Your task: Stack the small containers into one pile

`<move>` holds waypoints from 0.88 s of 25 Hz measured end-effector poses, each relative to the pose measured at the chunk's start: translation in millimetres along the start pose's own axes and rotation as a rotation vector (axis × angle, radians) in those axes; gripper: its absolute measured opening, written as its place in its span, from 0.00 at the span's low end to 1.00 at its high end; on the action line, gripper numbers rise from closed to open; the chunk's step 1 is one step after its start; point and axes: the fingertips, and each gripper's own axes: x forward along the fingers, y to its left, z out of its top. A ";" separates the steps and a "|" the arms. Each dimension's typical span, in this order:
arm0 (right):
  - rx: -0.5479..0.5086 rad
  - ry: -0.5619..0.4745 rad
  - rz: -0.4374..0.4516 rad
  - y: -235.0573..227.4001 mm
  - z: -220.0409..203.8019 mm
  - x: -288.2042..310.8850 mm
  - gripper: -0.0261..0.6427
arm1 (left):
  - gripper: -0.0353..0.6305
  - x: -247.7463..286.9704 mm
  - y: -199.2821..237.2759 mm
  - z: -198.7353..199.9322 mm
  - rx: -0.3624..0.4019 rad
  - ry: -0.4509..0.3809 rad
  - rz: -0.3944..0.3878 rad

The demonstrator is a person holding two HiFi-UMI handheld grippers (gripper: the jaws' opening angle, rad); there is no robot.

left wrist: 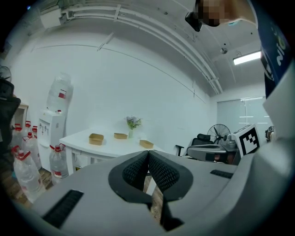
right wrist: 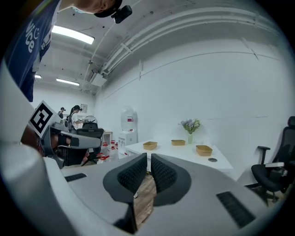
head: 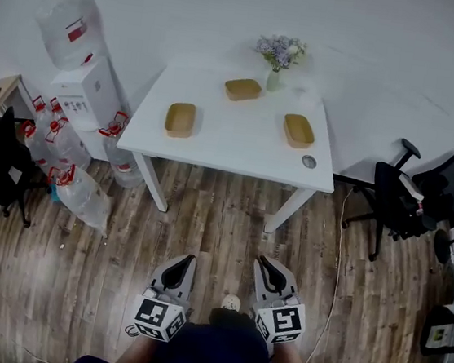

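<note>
No stacking is done yet: the left container (head: 180, 119), back container (head: 243, 89) and right container (head: 299, 130) sit well apart on the table (head: 232, 143), while the left gripper (head: 188, 260) and right gripper (head: 263, 263), jaws pressed together and empty, hang over the floor (head: 222, 217) short of it

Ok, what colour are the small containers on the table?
Tan brown, all three containers; the head view shows them best.
</note>
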 end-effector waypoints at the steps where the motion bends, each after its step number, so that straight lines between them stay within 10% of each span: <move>1: -0.003 0.002 0.005 -12.0 0.3 3.7 0.12 | 0.08 10.9 -4.2 0.0 0.000 0.001 0.006; 11: -0.015 0.006 0.020 -105.2 1.3 25.0 0.12 | 0.08 93.5 -37.4 -0.7 0.003 0.006 0.045; 22: 0.038 0.051 0.069 -108.6 -19.4 44.9 0.12 | 0.08 122.4 -28.6 -19.4 -0.042 0.065 0.044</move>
